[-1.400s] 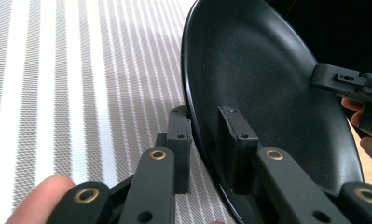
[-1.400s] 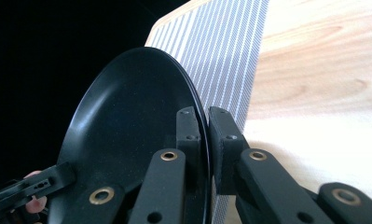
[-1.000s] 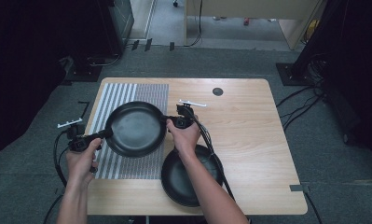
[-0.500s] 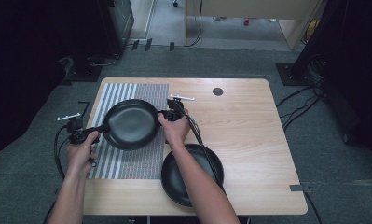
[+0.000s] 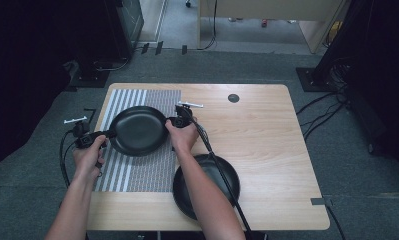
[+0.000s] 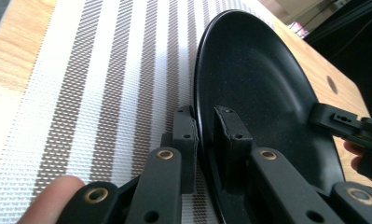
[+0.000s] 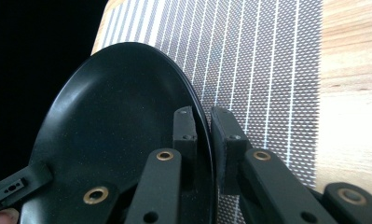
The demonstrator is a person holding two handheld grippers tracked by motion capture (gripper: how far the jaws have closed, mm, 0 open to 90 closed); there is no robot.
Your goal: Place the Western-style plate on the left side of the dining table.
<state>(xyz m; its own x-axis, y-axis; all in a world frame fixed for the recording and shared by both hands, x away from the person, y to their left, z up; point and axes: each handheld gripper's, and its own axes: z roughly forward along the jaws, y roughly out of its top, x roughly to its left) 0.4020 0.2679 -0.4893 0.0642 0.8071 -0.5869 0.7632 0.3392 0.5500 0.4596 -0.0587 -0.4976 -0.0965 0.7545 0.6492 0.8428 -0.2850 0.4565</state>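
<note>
A black plate [image 5: 138,130] hangs above the striped placemat [image 5: 147,167], held at opposite rims by both grippers. My left gripper [image 5: 107,134] is shut on its left rim; in the left gripper view the jaws pinch the plate [image 6: 263,88] edge, one pad [image 6: 184,135] outside and one inside. My right gripper [image 5: 171,121] is shut on the right rim, and the right gripper view has the plate [image 7: 109,135] clamped between its pads [image 7: 225,135]. A second black plate [image 5: 207,185] lies on the wooden table [image 5: 257,130] near the front edge, partly under the right forearm.
A small dark round hole [image 5: 233,98] sits in the tabletop at the back. Cables trail from both grippers, one across the second plate. Dark carpet and black equipment stands surround the table; the table's right half is bare wood.
Both grippers have carried the black plate toward the far side and slightly left over the placemat. The second plate has not moved.
</note>
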